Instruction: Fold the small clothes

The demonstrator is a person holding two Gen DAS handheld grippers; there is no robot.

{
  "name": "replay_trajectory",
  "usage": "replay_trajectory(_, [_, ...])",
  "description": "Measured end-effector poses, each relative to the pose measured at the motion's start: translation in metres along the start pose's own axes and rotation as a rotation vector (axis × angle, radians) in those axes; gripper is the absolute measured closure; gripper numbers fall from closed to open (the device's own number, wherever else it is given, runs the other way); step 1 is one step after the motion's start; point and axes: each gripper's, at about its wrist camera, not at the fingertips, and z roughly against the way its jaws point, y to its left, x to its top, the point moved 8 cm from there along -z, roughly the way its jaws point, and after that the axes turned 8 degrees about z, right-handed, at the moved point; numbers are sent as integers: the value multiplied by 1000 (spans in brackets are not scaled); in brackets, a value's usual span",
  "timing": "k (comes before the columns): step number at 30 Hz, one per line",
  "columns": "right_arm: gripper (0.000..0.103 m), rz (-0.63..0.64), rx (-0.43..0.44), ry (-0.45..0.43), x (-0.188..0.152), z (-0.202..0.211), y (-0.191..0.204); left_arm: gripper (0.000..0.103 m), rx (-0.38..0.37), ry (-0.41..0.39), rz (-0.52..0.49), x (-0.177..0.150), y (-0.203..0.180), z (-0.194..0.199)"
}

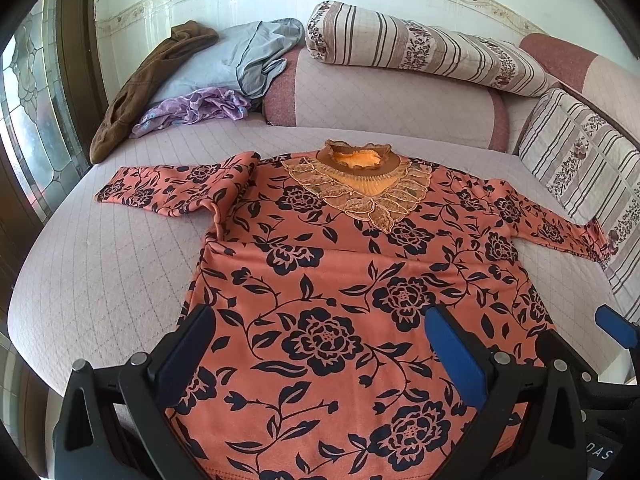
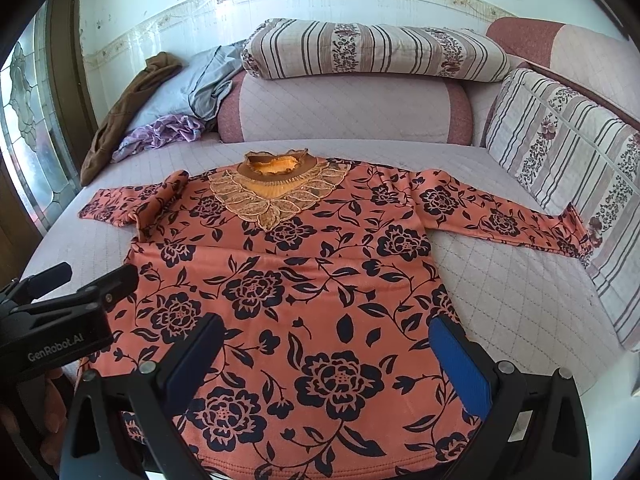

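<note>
1. Blouse (image 1: pixel 344 280), orange with dark flowers, lies face up on the quilted bed (image 1: pixel 100 264), collar (image 1: pixel 356 160) toward the bolster (image 1: pixel 384 96); spread flat, likely so folds can start square.
2. Left sleeve (image 1: pixel 172 190) is bunched at the shoulder; right sleeve (image 2: pixel 500 216) runs out straight, cuff touching the striped cushion (image 2: pixel 560 152).
3. Left gripper (image 1: pixel 320 344) hangs over the hem end, jaws wide apart, holding nothing.
4. Right gripper (image 2: pixel 328 360) sits beside it, jaws also spread and empty; whether either touches cloth is hard to tell.
5. Pile of other clothes (image 1: pixel 208 80) waits at the far left corner, well apart.
6. Judgement: no fold made yet; sleeves probably come first.
</note>
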Motion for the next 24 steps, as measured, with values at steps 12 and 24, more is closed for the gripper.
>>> replay_trajectory(12, [0,-2,-1,35,2,0,-2,0,-4,0,6,1,1,0])
replay_trajectory(24, [0,23,-24,34,5,-5,-3,0,1,2,9,2,4,-2])
